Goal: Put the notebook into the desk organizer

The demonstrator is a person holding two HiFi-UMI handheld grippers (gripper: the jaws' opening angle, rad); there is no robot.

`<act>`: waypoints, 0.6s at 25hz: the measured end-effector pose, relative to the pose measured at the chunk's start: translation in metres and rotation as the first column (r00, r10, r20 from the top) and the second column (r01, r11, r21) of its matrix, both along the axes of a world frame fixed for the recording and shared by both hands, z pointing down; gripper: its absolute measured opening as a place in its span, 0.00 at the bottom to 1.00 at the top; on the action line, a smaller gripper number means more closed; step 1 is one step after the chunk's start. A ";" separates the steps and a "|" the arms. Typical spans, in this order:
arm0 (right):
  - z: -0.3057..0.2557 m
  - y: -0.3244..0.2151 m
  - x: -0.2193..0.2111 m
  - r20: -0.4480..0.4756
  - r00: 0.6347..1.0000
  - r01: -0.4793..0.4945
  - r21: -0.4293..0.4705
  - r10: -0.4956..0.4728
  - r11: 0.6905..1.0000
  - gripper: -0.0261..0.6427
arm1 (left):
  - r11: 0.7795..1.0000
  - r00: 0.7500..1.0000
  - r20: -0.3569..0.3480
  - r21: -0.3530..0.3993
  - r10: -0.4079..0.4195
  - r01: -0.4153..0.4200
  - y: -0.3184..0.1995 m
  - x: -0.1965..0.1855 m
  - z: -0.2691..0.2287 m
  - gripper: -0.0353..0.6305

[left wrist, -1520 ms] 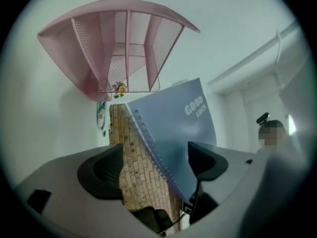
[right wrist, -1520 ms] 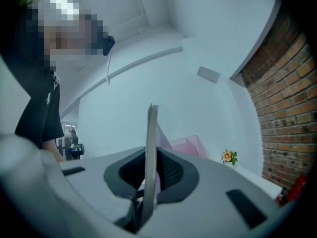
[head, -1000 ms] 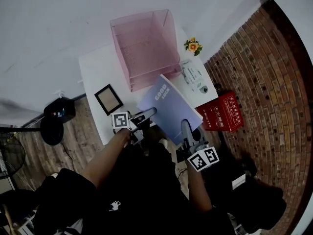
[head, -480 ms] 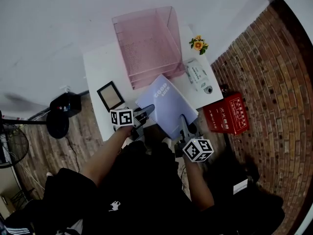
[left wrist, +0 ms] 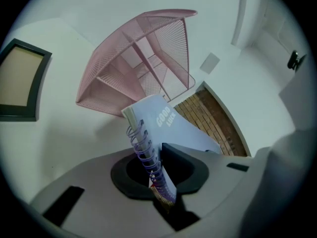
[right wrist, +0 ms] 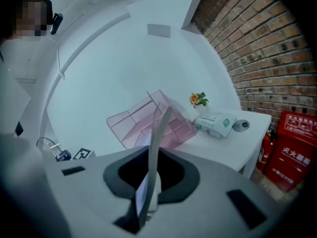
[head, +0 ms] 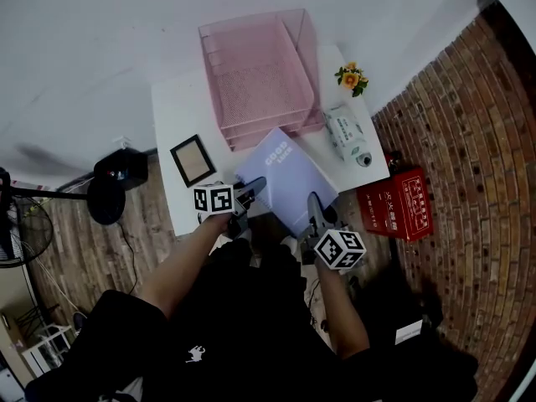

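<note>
Lilac notebook [head: 285, 178], one, spiral-bound, is held cover up over the near edge of the white table [head: 180, 111] by two hand-held grippers.

Left gripper [head: 251, 188]: the jaws have just been closing and now pinch the wire spiral at the notebook's near left corner.

Right gripper [head: 314, 208]: the jaws are nearly together and clamp the notebook's right edge, which appears edge-on in the right gripper view.

The notebook's far corner lies just in front of the organizer [head: 260, 74], and the whole notebook is still outside it. Whether its underside touches the table cannot be told.

Left of the notebook, one black picture frame [head: 193, 159] lies flat on the table.

Behind these stands the one pink mesh organizer, at the table's far side by the white wall, its open front facing the person.

To its right are one white pack [head: 343, 131] and, at the far right corner, one small flower [head: 352, 77].

One red box [head: 395, 212] stands on the floor right of the table, beside the brick wall.
</note>
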State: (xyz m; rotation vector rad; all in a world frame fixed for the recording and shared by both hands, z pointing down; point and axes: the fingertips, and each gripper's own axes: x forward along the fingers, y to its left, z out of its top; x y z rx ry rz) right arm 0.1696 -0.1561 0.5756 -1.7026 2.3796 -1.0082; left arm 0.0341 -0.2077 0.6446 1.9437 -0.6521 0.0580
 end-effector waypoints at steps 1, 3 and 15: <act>0.002 -0.002 0.002 -0.003 1.000 0.003 -0.002 -0.003 1.000 0.09 | 1.000 1.000 0.006 0.005 -0.003 0.003 -0.002 0.001 0.000 0.14; 0.006 -0.008 0.006 -0.015 1.000 0.006 -0.002 -0.006 1.000 0.09 | 1.000 1.000 0.016 0.017 -0.009 0.009 -0.007 0.003 -0.001 0.14; 0.026 -0.041 0.013 0.061 0.998 -0.023 -0.035 0.025 0.999 0.09 | 0.999 0.988 0.150 0.049 -0.026 0.019 -0.042 0.006 0.008 0.15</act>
